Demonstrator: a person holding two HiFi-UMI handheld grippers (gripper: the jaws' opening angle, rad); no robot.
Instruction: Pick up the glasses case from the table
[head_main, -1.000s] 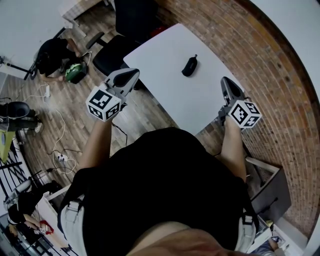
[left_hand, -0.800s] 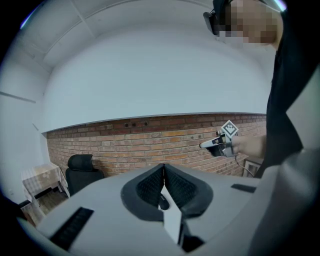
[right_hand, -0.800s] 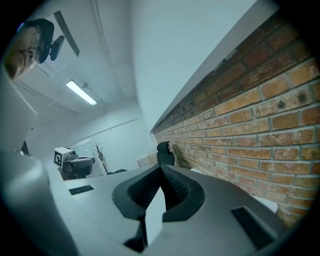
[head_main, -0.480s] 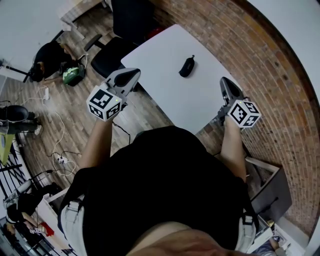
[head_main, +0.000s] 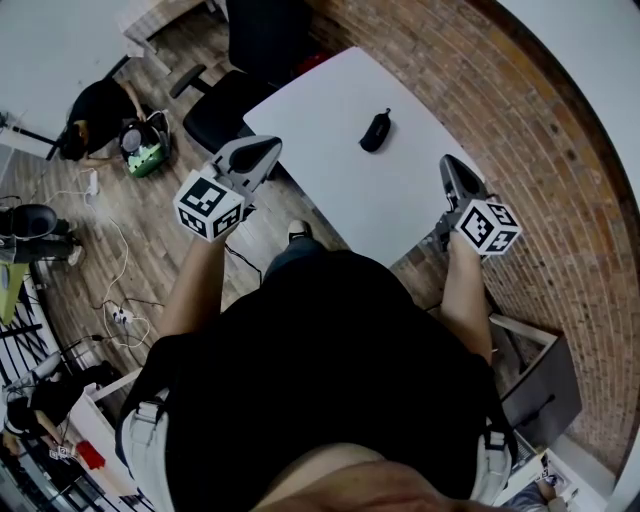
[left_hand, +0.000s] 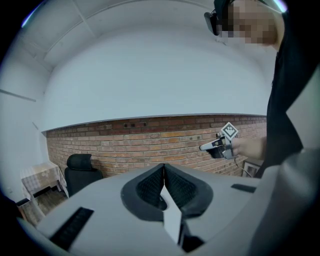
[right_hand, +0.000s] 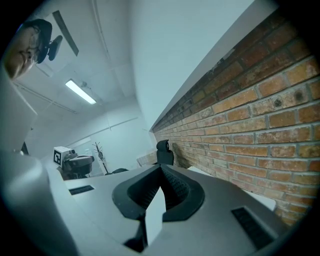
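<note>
Upper centre of the head view: glasses case (head_main: 377, 131) flat on the white table (head_main: 330, 170), untouched, well apart from both tools.

Left gripper (head_main: 268, 150) at the table's left edge and right gripper (head_main: 449, 165) at its right edge, each clenched shut on nothing, pads pressed together. For a clean pick, probably best to reach the nearer right tool up-frame toward the case, spread the jaws before arrival, straddle the narrow width, then close and lift; likely to slide on the smooth top if nudged. Brick wall (head_main: 520, 130) at right, black office chair (head_main: 225, 105) at the table's upper-left corner, wood floor (head_main: 130, 230) with cables (head_main: 120, 300) at left.
</note>
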